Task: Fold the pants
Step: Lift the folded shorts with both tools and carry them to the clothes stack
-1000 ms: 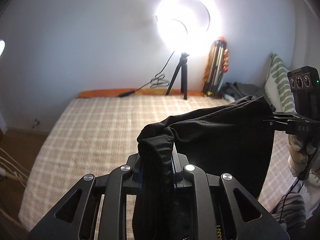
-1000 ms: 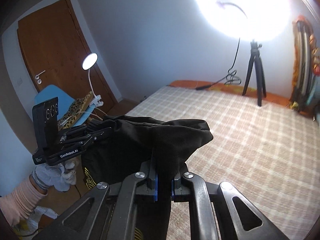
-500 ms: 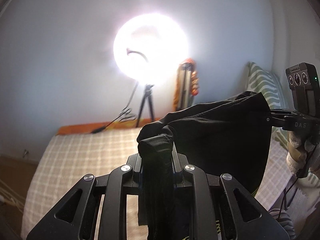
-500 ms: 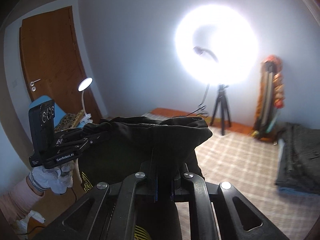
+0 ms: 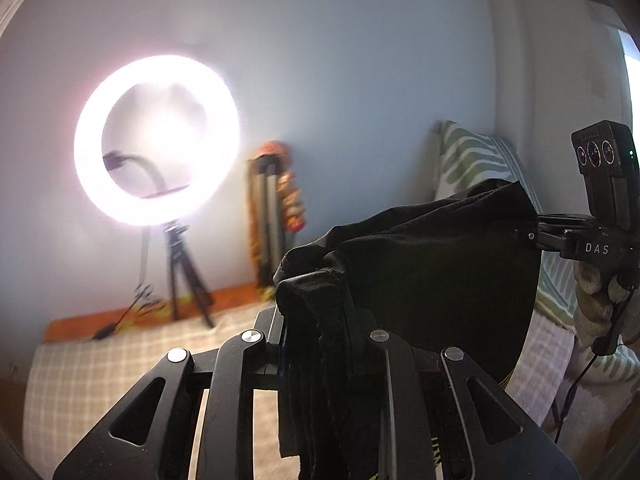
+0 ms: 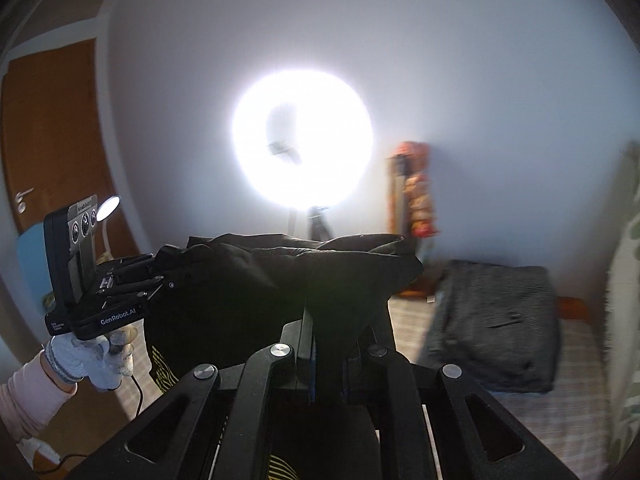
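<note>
Each camera sits just behind its own fingers, close on the black pants (image 5: 432, 280) pinched between them, facing the far wall; both share the ring light (image 6: 302, 140).

Legible markings: "DAS" in pale capitals on the side of the right gripper (image 5: 534, 226), seen at the right edge of the left wrist view; "GenRobot.AI" in white on the side of the left gripper (image 6: 160, 270); smaller print beside it is too small to read.
</note>
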